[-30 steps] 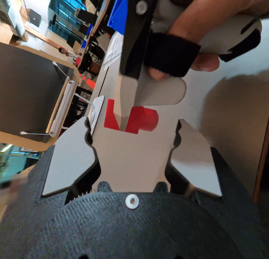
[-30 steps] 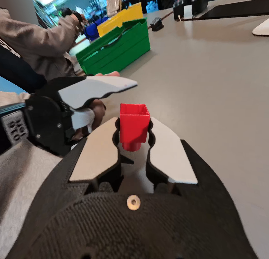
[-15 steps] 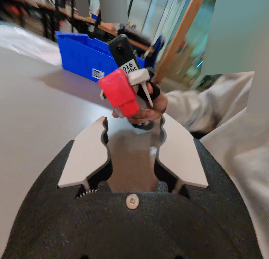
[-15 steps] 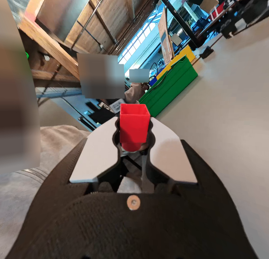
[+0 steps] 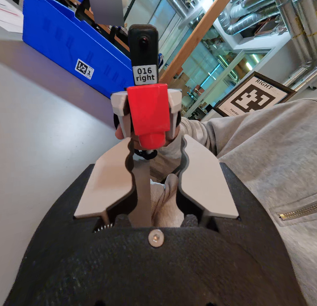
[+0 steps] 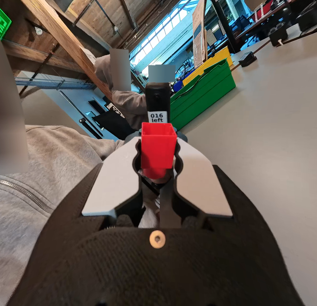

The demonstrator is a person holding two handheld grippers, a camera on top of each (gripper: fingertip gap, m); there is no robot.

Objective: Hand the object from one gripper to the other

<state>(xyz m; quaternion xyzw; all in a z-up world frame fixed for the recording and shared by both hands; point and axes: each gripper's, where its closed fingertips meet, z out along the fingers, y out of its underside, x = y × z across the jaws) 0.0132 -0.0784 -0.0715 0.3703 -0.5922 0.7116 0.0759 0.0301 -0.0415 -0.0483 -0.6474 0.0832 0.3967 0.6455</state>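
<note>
The object is a red square cup with a round stub at its base (image 6: 158,150). My right gripper (image 6: 157,143) is shut on its sides and holds it in the air, open end away from me. In the left wrist view the red cup (image 5: 149,115) faces me stub first, between the right gripper's fingers (image 5: 118,105). My left gripper (image 5: 156,141) is open and empty. The stub sits level with its fingertips; whether it is between them I cannot tell. In the right wrist view the cup hides most of the left gripper; its black camera (image 6: 157,98) shows above.
A grey table (image 5: 42,126) lies below. A blue bin (image 5: 68,45) stands at its far edge. Green (image 6: 202,95) and yellow (image 6: 214,60) bins and a small black device (image 6: 247,59) stand on the table. A person's grey sleeve (image 5: 257,143) is close by.
Both grippers rose from the table and turned to face each other. The red cup came closer to the left gripper's fingertips and centred on them. The left jaws narrowed somewhat.
</note>
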